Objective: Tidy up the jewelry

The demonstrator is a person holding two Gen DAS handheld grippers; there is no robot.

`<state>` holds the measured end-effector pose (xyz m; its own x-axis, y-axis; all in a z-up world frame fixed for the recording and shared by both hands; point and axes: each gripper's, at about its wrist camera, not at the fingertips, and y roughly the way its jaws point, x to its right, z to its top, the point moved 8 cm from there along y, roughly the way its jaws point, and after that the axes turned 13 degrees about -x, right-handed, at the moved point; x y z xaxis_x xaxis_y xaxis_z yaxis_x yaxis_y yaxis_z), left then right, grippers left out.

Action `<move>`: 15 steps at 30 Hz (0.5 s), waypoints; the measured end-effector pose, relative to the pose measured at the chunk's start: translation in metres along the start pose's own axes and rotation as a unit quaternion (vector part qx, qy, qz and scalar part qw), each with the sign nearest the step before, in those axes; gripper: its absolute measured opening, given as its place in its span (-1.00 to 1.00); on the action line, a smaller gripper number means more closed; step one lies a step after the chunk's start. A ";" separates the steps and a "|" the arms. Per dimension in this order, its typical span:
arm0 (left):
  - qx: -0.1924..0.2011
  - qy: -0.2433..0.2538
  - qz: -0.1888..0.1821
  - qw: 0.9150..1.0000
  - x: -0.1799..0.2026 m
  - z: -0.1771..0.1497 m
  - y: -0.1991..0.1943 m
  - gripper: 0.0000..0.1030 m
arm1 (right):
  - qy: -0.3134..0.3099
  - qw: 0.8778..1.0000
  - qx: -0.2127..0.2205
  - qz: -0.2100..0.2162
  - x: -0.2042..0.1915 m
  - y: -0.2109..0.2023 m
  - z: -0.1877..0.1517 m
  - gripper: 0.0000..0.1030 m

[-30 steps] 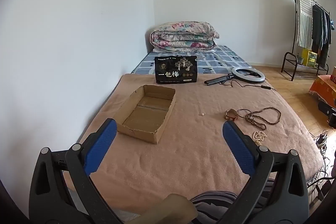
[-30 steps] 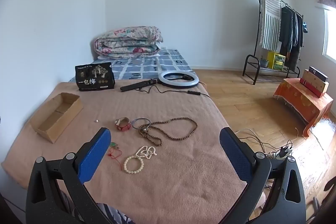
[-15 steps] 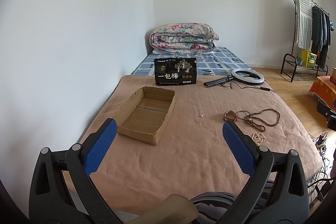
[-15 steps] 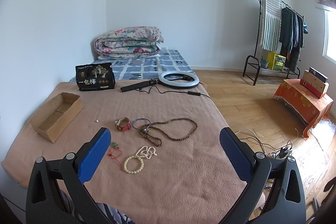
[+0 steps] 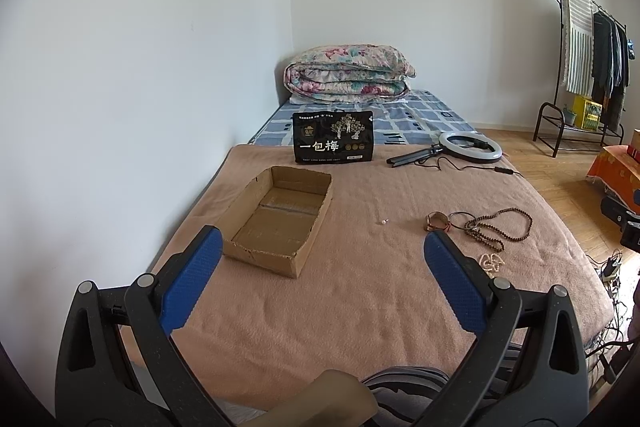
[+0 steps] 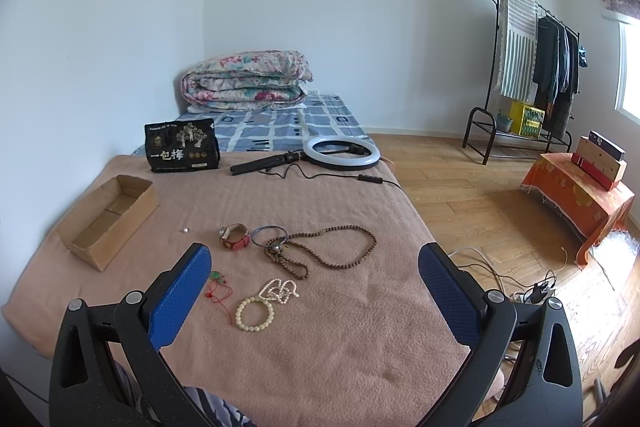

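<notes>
Hovering above the near edge of the bed: left hand-held gripper (image 5: 320, 291) and right hand-held gripper (image 6: 314, 295), both spread wide, grasping nothing.

Lying nearest on the brown blanket (image 6: 320, 355): white bead bracelet (image 6: 254, 314) touching a white bead strand (image 6: 280, 290), with a red cord (image 6: 219, 293) just beside the right unit's left finger. Lying farther: red-strapped watch (image 6: 235, 236), metal bangle (image 6: 269, 235) and brown bead necklace (image 6: 328, 251), the last two overlapping. Resting apart: a tiny pearl-like bead (image 6: 185, 229). Sitting empty at far left: cardboard box (image 5: 280, 215).

Risking, by judgement: dragging overlapped pieces along together when lifting one; pinching blanket pile instead of thin cord; losing the small bead in the nap.
</notes>
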<state>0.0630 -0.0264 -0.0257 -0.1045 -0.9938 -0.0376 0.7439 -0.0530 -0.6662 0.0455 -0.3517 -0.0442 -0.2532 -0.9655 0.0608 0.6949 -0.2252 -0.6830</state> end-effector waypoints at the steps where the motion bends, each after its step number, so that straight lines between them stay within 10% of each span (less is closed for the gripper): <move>1: 0.000 0.000 0.000 1.000 0.001 0.001 0.000 0.99 | 0.000 1.000 0.000 0.000 0.000 -0.001 0.001 0.99; 15: 0.002 0.000 -0.001 1.000 -0.005 -0.005 0.001 0.99 | -0.003 1.000 0.000 -0.001 -0.002 0.000 0.002 0.99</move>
<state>0.0611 -0.0206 -0.0297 -0.1055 -0.9938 -0.0356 0.7465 -0.0555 -0.6631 0.0473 -0.3500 -0.0426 -0.2500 -0.9659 0.0671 0.6943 -0.2271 -0.6829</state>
